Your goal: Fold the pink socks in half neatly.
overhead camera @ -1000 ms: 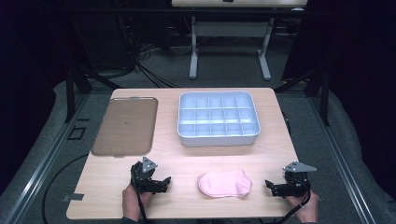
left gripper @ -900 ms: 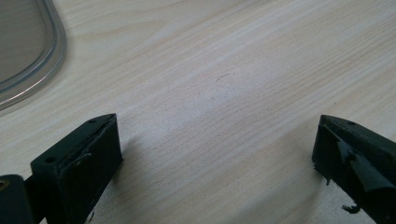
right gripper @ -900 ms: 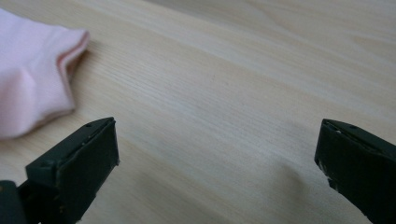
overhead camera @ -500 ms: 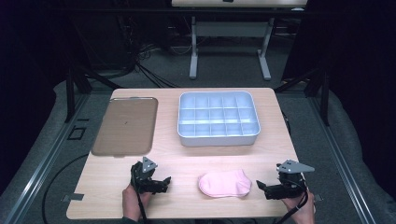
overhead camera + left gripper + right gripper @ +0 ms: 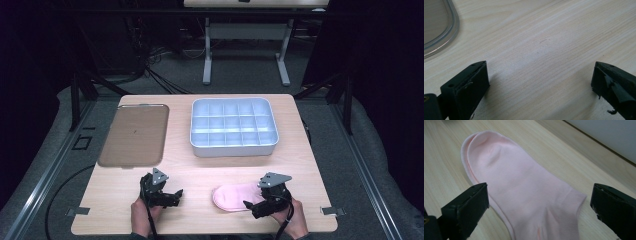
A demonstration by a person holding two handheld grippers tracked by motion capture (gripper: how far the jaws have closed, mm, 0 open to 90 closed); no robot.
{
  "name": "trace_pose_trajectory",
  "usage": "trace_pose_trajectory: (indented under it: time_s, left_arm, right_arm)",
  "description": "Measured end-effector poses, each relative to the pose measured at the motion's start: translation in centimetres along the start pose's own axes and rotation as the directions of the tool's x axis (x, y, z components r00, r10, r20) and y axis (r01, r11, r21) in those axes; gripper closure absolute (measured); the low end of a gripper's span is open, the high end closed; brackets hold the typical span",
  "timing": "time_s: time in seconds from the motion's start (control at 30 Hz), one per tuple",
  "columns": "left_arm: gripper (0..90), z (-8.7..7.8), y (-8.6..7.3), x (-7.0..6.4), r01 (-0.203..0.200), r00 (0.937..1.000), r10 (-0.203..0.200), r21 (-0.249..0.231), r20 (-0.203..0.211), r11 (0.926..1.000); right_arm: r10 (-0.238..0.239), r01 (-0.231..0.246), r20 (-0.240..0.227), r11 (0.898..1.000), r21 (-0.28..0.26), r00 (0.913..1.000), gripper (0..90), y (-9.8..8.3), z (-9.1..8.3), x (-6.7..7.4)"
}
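Right gripper (image 5: 255, 206) is hovering with jaws spread wide at the pink sock's (image 5: 235, 196) right end | sock is lying flat near the tabletop's (image 5: 210, 170) front edge | left gripper (image 5: 172, 196) is resting agape at front left | grey divided bin (image 5: 233, 127) and brown tray (image 5: 131, 135) are sitting toward the rear

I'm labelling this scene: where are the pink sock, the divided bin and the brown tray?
pink sock (image 5: 524, 195), right gripper view, middle of its fabric
divided bin (image 5: 233, 145), high view, front wall
brown tray (image 5: 132, 135), high view, flat centre
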State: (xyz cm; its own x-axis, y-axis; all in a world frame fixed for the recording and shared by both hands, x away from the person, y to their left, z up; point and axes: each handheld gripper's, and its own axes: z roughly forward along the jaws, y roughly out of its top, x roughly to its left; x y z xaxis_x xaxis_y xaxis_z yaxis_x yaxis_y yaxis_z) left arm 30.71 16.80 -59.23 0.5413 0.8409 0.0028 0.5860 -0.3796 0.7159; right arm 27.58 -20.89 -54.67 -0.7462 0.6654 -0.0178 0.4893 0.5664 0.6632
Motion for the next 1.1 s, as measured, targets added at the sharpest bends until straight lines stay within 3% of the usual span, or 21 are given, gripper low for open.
trace_pose_trajectory:
  time_s: [0.1,0.13,0.23,0.3,0.37,0.57,0.6,0.63,0.67,0.73,0.77,0.8,0.83,0.9,1.1]
  left_arm:
    - [1.2,0.0,0.0,0.0,0.002,1.0000,-0.002,-0.001,0.000,1.0000]
    - [1.3,0.0,0.0,0.0,0.002,1.0000,-0.002,-0.001,0.000,1.0000]
    - [1.3,0.0,0.0,0.0,0.001,1.0000,-0.001,-0.001,0.000,1.0000]
    - [1.3,0.0,0.0,0.0,0.001,1.0000,-0.001,-0.001,-0.002,1.0000]
    - [1.3,0.0,0.0,0.0,0.001,1.0000,-0.001,-0.001,0.000,1.0000]
    - [1.3,0.0,0.0,0.0,-0.001,1.0000,0.001,-0.001,-0.001,1.0000]
    - [1.3,0.0,0.0,0.0,-0.002,1.0000,0.002,-0.001,-0.002,1.0000]
    - [1.3,0.0,0.0,0.0,-0.002,1.0000,0.002,-0.001,-0.002,1.0000]
    - [1.3,0.0,0.0,0.0,0.000,1.0000,0.000,-0.002,-0.001,1.0000]
    - [1.3,0.0,0.0,0.0,-0.003,1.0000,0.003,-0.001,-0.003,1.0000]
    - [1.3,0.0,0.0,0.0,-0.003,1.0000,0.003,-0.001,-0.002,1.0000]
    - [1.3,0.0,0.0,0.0,-0.002,1.0000,0.002,-0.002,-0.003,1.0000]
    - [1.3,0.0,0.0,0.0,-0.002,1.0000,0.002,-0.002,-0.003,1.0000]
    - [1.3,0.0,0.0,0.0,-0.003,1.0000,0.003,-0.001,-0.003,1.0000]
    - [1.5,0.0,0.0,0.0,-0.004,1.0000,0.004,-0.002,-0.002,1.0000]
  right_arm:
    - [0.004,-0.004,-0.014,1.000,0.009,0.9999,0.0,0.0,0.4,0.1]
    - [0.022,-0.022,-0.020,0.999,-0.033,0.9996,0.0,-0.1,1.0,0.3]
    - [0.035,-0.036,-0.035,0.998,-0.044,0.9988,0.0,-0.1,1.3,0.4]
    - [0.030,-0.032,-0.034,0.998,-0.058,0.9990,1.8,0.0,1.4,0.5]
    - [0.020,-0.022,-0.029,0.998,-0.056,0.9994,11.4,0.2,1.5,0.8]
    - [0.011,-0.012,-0.042,0.999,-0.041,0.9991,15.9,0.4,1.9,1.0]
    - [0.015,-0.017,-0.039,0.998,-0.055,0.9991,26.0,0.5,1.8,1.0]
    - [0.015,-0.017,-0.039,0.998,-0.055,0.9991,26.0,0.5,1.8,1.0]
    - [0.023,-0.025,-0.043,0.998,-0.058,0.9988,53.6,0.5,1.8,1.1]
    - [0.018,-0.020,-0.048,0.999,-0.050,0.9987,57.1,0.6,1.8,1.1]
    - [0.022,-0.024,-0.047,0.999,-0.046,0.9987,65.9,0.6,1.9,1.2]
    - [0.013,-0.015,-0.049,0.999,-0.038,0.9987,80.5,0.5,2.0,1.2]
    - [0.013,-0.015,-0.049,0.999,-0.038,0.9987,80.5,0.5,2.0,1.2]
    - [0.015,-0.016,-0.060,0.999,-0.029,0.9981,89.1,0.3,2.2,1.3]
    - [0.028,-0.027,-0.046,0.999,0.018,0.9985,90.0,-0.1,2.9,1.2]
